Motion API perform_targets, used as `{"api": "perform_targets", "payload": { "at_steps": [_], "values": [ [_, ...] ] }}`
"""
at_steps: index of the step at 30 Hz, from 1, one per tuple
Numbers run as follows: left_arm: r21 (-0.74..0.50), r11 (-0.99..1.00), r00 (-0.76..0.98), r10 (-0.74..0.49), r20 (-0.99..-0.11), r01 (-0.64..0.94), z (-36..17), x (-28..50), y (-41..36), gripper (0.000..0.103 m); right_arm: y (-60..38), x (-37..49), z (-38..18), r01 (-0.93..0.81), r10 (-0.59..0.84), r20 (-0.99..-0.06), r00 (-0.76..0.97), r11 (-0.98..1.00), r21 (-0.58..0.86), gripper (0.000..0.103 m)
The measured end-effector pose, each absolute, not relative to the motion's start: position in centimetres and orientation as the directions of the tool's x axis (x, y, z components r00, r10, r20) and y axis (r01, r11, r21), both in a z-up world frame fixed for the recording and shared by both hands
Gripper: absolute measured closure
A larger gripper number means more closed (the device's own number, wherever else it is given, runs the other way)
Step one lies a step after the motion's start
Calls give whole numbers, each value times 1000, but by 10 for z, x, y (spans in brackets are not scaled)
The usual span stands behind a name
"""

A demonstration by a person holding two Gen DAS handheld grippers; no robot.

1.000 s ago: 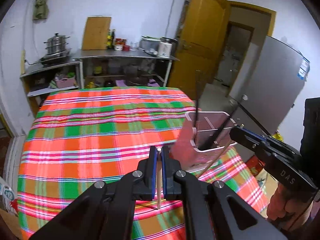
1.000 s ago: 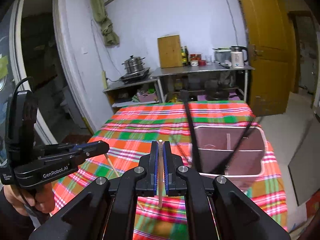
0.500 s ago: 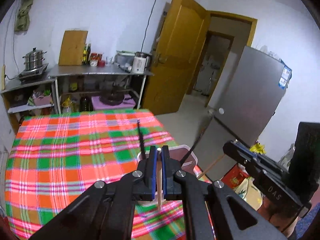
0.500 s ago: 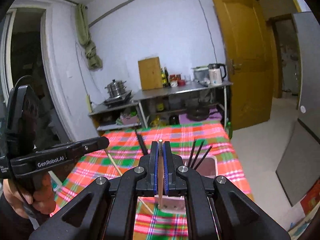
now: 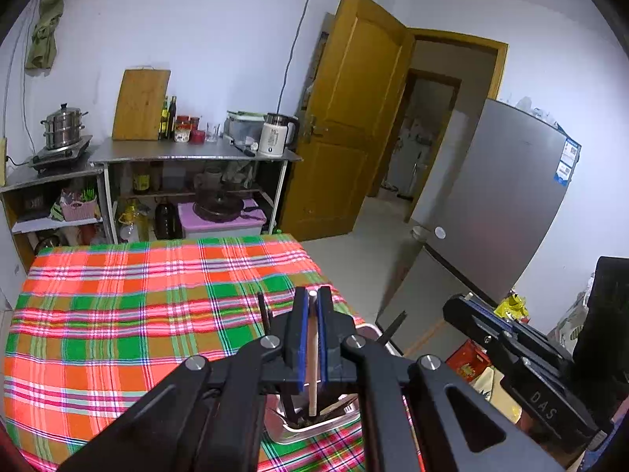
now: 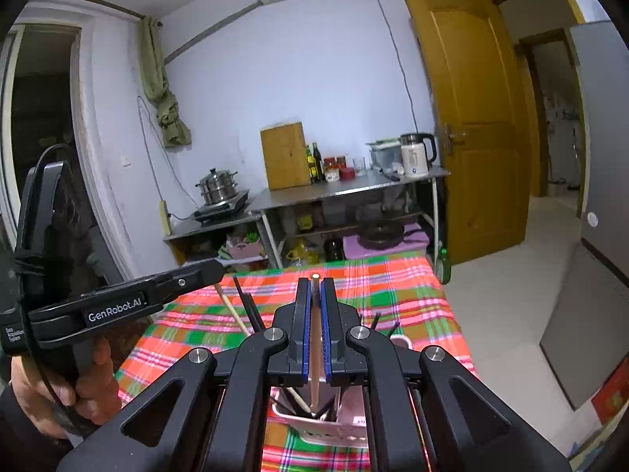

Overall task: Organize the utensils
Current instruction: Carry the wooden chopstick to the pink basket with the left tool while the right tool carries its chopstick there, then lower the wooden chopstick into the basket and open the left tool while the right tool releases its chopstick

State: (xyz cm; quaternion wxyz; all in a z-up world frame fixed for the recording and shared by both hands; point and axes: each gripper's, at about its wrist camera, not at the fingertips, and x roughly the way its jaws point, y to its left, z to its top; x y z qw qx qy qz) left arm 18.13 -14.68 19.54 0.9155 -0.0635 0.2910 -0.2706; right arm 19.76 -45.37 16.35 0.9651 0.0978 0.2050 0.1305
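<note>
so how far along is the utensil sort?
Done: dark chopsticks already stand in the bin. In hand: each gripper, left and right, is shut on a wooden chopstick over the bin. Left: drop both in. Tablecloth shows nothing else loose.

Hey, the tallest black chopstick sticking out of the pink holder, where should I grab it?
Grip the black chopstick near its free upper end, coming from above: it leans out over the pink holder, whose walls hide its lower part.
</note>
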Motion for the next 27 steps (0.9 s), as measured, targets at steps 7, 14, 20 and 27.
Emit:
{"api": "perform_targets", "payload": {
  "at_steps": [7, 14, 20, 27],
  "values": [
    [-268, 847, 660, -527, -536, 458, 167, 188, -155, 98, -451, 209, 135, -205, 294, -416, 861, 948, 245, 99],
    [-230, 849, 645, -515, -565, 476, 149, 188, -163, 98, -447, 211, 116, -212, 302, -455, 838, 947, 240, 99],
    [-210, 851, 643, -505, -576, 481, 140, 184, -165, 98, -445, 215, 102, -214, 308, -488, 817, 947, 239, 98],
    [-218, 850, 645, -510, -570, 480, 141, 178, -161, 88, -448, 215, 103, -208, 307, -496, 812, 947, 244, 96]
  ]
}}
